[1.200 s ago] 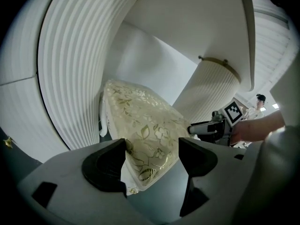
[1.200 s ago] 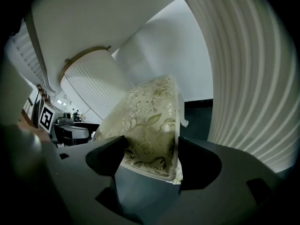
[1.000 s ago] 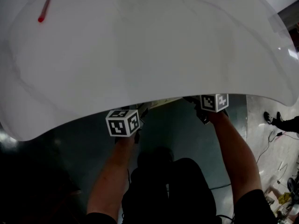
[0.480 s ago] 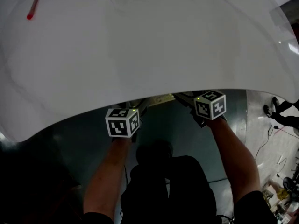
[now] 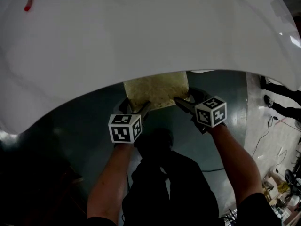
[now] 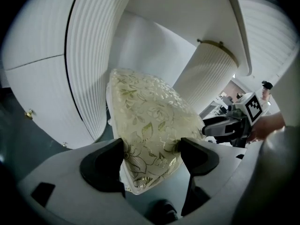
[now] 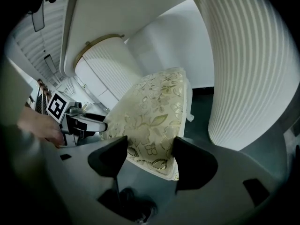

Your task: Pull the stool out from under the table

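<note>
Seen from the stool, our left gripper (image 5: 135,108) is at 7 o'clock. Its jaws are clamped on the near left corner, one on each side of the floral padding. The stool (image 5: 156,89) sits mid-view. Only its near end shows past the rim of the table (image 5: 141,41), which spreads toward 12 o'clock, and the rest lies underneath. At 5 o'clock, our right gripper (image 5: 187,102) pinches the near right corner the same way. We judge the pull as partly done. We should draw both grippers toward 6 o'clock evenly and level, so the soft corners don't slip free and the stool doesn't swing into the ribbed legs (image 6: 89,55).
</note>
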### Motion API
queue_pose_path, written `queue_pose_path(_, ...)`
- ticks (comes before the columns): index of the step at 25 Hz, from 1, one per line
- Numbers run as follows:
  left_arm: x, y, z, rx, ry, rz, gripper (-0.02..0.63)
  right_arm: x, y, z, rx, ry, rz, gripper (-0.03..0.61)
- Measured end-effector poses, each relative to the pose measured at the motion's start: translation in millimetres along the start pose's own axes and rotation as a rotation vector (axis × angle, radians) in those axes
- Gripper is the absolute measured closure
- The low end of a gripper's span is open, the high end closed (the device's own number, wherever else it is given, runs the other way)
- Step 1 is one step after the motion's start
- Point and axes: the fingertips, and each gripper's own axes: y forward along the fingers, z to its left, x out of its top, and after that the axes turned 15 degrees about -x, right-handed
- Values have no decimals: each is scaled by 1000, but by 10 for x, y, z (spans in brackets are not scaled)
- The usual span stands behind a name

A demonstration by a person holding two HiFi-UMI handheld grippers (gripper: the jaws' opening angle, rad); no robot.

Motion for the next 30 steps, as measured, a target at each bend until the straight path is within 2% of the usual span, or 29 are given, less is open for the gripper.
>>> queue_pose_path(9, -787, -253, -430, -4, -75, 61, 229, -785, -440, 272, 16, 60, 110, 282)
queue_pose_path(12, -937, -324, -525, -8, -85, 63, 227, -927, -551, 305, 23, 69, 147, 282)
queue_pose_path(16, -852, -347, -444, -53, -128, 17, 227, -881, -541, 297, 35, 120, 171, 281)
queue_pose_path(21, -531, -386, -279, -72, -130, -43, 225, -709, -504, 199, 18, 123, 131, 281)
queue_pose_path(25, -415, -298, -183, -92, -175, -50, 225, -503, -340, 32, -12, 180, 105, 281)
queue_pose_path(30, -396, -199, -150, -83, -163, -32, 222, -405, -220, 31, 34, 204, 104, 279)
